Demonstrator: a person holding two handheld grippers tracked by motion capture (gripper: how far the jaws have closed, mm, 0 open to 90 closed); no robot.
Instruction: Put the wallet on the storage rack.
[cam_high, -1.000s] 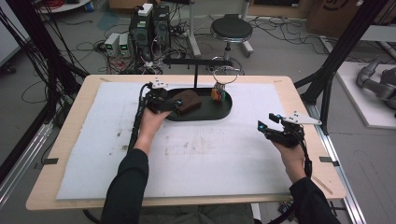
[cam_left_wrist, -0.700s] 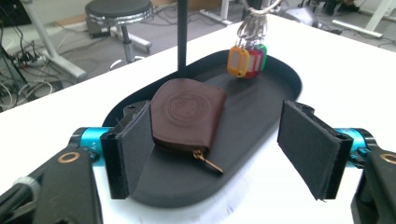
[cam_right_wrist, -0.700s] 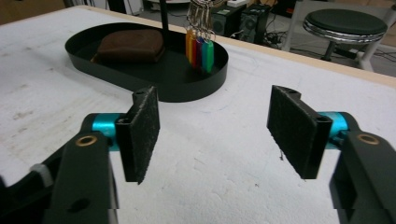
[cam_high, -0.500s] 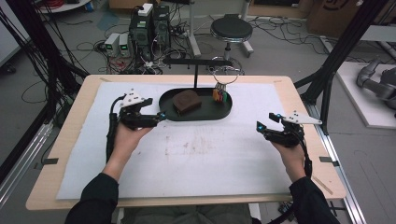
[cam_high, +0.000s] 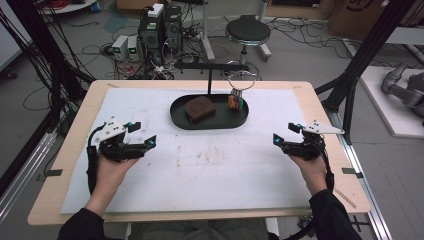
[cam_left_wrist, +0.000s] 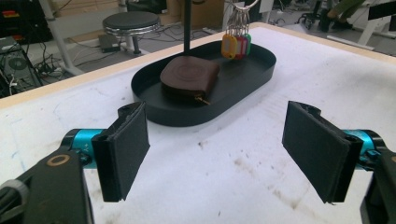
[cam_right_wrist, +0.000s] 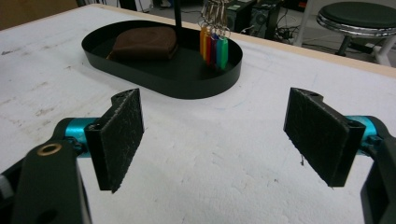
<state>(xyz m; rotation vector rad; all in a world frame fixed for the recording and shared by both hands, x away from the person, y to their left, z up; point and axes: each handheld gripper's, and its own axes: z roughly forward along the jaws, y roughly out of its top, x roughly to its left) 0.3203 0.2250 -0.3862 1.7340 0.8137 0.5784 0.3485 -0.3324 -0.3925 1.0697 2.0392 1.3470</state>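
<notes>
A black oval tray sits at the far middle of the table with a brown pouch lying flat in it. Keys with coloured tags hang from a ring on a black stand over the tray's right end. My left gripper hovers at the left, well short of the tray; its jaws have just been opening and stand open with nothing between them. My right gripper is at the right, its jaws also just opened wider, with nothing between them. Both gripper views look at the tray.
A white mat covers the wooden table and has faint brown stains at its middle. A stool, computers and cables stand on the floor beyond the far edge. Black frame posts rise at both sides.
My left gripper has drawn back from the pouch in the tray, moving left and toward the near side. The pouch stays in the tray. The right hand has not moved.
</notes>
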